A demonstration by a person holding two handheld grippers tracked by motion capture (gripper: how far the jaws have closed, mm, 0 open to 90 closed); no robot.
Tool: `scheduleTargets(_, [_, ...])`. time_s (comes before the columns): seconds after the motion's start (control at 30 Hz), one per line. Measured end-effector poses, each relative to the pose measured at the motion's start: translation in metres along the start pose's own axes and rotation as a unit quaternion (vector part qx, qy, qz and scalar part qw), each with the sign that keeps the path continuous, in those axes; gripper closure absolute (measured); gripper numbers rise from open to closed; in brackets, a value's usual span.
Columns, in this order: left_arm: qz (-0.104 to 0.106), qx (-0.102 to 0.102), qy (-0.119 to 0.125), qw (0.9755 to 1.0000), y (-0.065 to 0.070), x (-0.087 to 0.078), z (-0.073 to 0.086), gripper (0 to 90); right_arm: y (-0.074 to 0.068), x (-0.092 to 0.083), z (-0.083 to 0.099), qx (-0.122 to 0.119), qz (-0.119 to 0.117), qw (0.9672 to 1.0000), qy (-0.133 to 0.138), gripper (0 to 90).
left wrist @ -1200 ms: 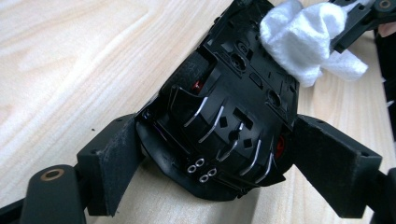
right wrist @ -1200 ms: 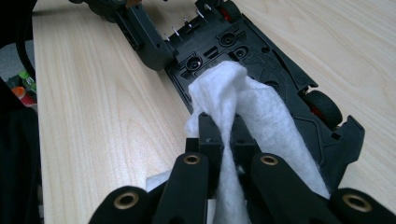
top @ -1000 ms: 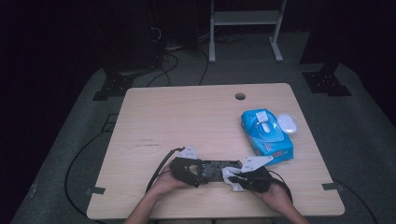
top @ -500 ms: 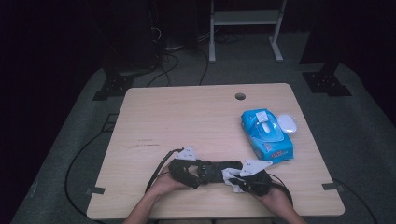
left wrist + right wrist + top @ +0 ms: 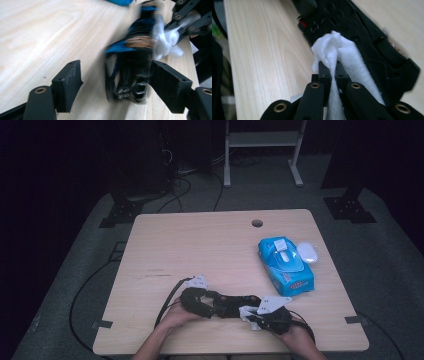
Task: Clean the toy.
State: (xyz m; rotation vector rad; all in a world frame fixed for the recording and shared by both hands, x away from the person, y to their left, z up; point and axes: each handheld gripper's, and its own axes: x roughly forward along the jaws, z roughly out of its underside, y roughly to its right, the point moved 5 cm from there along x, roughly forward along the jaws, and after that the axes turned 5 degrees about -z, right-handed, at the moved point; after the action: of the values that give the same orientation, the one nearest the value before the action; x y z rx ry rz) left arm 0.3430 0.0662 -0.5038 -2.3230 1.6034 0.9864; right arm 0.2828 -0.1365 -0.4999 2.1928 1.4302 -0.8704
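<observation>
A black device with blue parts lies near the table's front edge between both grippers. My left gripper reaches toward it from the left. In the left gripper view the device is blurred between the jaws of the left gripper. These jaws have just been closing. The left pad still stands apart from the device. My right gripper is shut on a white wipe, which is pressed against the device. The wipe shows at the tips of the right gripper.
A blue wipes pack lies at the right of the wooden table, with a small white oval object beside it. A cable hole sits near the far edge. Behind the table stands a metal frame amid floor cables.
The right gripper with the wipe has shifted very slightly against the black device. The left hand has stayed where it was.
</observation>
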Motion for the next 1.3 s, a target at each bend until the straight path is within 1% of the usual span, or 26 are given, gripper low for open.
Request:
scheduleTargets(0.03, [-0.005, 0.004, -0.006, 1.0000, 0.000, 0.003, 0.001, 25.9, 0.000, 0.005, 0.004, -0.002, 0.004, 0.9997, -0.026, 87.4])
scheduleTargets(0.07, [-0.007, 0.009, -0.008, 0.9999, 0.002, 0.004, 0.000, 27.9, 0.000, 0.006, 0.007, -0.007, 0.005, 0.9997, -0.022, 87.4])
scheduleTargets(0.1, [-0.007, 0.023, 0.002, 0.9997, 0.003, 0.004, -0.002, 32.3, 0.002, 0.002, 0.003, -0.004, 0.011, 0.9998, -0.014, 87.4])
scheduleTargets(0.13, [-0.007, 0.023, 0.002, 0.9997, 0.003, 0.004, -0.002, 34.2, 0.002, 0.002, 0.003, -0.004, 0.011, 0.9998, -0.014, 87.4])
scheduleTargets(0.17, [-0.009, 0.039, 0.019, 0.9990, 0.007, 0.002, -0.005, 38.5, 0.005, 0.000, -0.001, 0.006, 0.003, 0.9999, -0.008, 87.3])
scheduleTargets(0.2, [-0.009, 0.039, 0.019, 0.9990, 0.007, 0.002, -0.005, 40.5, 0.005, 0.000, -0.001, 0.006, 0.003, 0.9999, -0.008, 87.3])
scheduleTargets(0.23, [-0.024, 0.058, 0.016, 0.9979, 0.009, 0.003, -0.006, 43.6, 0.007, -0.002, -0.001, 0.015, -0.002, 0.9999, 0.002, 87.2])
scheduleTargets(0.27, [-0.024, 0.058, 0.016, 0.9979, 0.009, 0.003, -0.006, 45.3, 0.008, -0.003, -0.002, 0.017, -0.003, 0.9998, 0.006, 87.2])
scheduleTargets(0.3, [-0.029, 0.069, 0.015, 0.9971, 0.010, 0.003, -0.006, 45.3, 0.008, -0.003, -0.002, 0.017, -0.003, 0.9998, 0.006, 87.2])
scheduleTargets(0.33, [-0.029, 0.075, 0.013, 0.9967, 0.012, 0.003, -0.006, 50.2, 0.012, -0.012, -0.007, 0.028, 0.003, 0.9991, 0.031, 87.1])
scheduleTargets(0.4, [-0.030, 0.086, 0.012, 0.9958, 0.013, 0.003, -0.006, 51.7, 0.014, -0.015, -0.009, 0.032, 0.004, 0.9987, 0.039, 87.1])
scheduleTargets(0.5, [-0.036, 0.108, 0.012, 0.9934, 0.018, 0.004, -0.005, 57.8, 0.024, -0.030, -0.014, 0.052, 0.016, 0.9958, 0.074, 87.1])
scheduleTargets(0.57, [-0.040, 0.114, 0.012, 0.9925, 0.019, 0.004, -0.005, 58.2, 0.029, -0.037, -0.016, 0.062, 0.019, 0.9940, 0.089, 86.9])
scheduleTargets(0.6, [-0.040, 0.114, 0.012, 0.9925, 0.019, 0.004, -0.005, 58.2, 0.029, -0.037, -0.016, 0.062, 0.019, 0.9940, 0.089, 86.9])
scheduleTargets(0.63, [-0.044, 0.119, 0.011, 0.9918, 0.019, 0.004, -0.005, 58.3, 0.034, -0.044, -0.018, 0.070, 0.027, 0.9919, 0.103, 86.9])
scheduleTargets(0.77, [-0.040, 0.117, 0.010, 0.9922, 0.021, 0.006, -0.005, 58.0, 0.040, -0.049, -0.023, 0.078, 0.038, 0.9902, 0.110, 86.9])
scheduleTargets(0.8, [-0.038, 0.113, 0.009, 0.9928, 0.022, 0.007, -0.006, 56.6, 0.041, -0.048, -0.024, 0.079, 0.036, 0.9904, 0.108, 86.9])
scheduleTargets(0.87, [-0.039, 0.104, 0.005, 0.9938, 0.022, 0.011, -0.007, 47.6, 0.041, -0.043, -0.027, 0.078, 0.034, 0.9911, 0.102, 86.9])
scheduleTargets(0.93, [-0.042, 0.105, 0.004, 0.9936, 0.023, 0.013, -0.008, 45.7, 0.040, -0.040, -0.029, 0.078, 0.032, 0.9914, 0.100, 86.9])
scheduleTargets(1.0, [-0.045, 0.112, 0.005, 0.9927, 0.025, 0.015, -0.009, 50.7, 0.035, -0.031, -0.040, 0.069, 0.021, 0.9930, 0.094, 86.9])
scheduleTargets(1.03, [-0.055, 0.126, 0.006, 0.9904, 0.026, 0.015, -0.010, 54.8, 0.032, -0.027, -0.045, 0.066, 0.016, 0.9934, 0.092, 86.9])
scheduleTargets(1.07, [-0.055, 0.126, 0.006, 0.9904, 0.026, 0.015, -0.010, 57.4, 0.032, -0.027, -0.045, 0.066, 0.016, 0.9934, 0.092, 86.9])
scheduleTargets(1.1, [-0.062, 0.133, 0.008, 0.9892, 0.027, 0.015, -0.010, 57.9, 0.027, -0.016, -0.056, 0.060, 0.000, 0.9942, 0.089, 86.9])
scheduleTargets(1.2, [-0.065, 0.134, 0.008, 0.9887, 0.026, 0.014, -0.010, 58.0, 0.023, -0.007, -0.065, 0.055, -0.012, 0.9943, 0.090, 86.9])
scheduleTargets(1.23, [-0.075, 0.139, 0.007, 0.9874, 0.024, 0.011, -0.008, 58.0, 0.020, 0.005, -0.074, 0.051, -0.027, 0.9943, 0.089, 86.8])
scheduleTargets(1.3, [-0.079, 0.141, 0.007, 0.9869, 0.023, 0.010, -0.008, 58.0, 0.020, 0.008, -0.076, 0.050, -0.030, 0.9946, 0.086, 86.8])
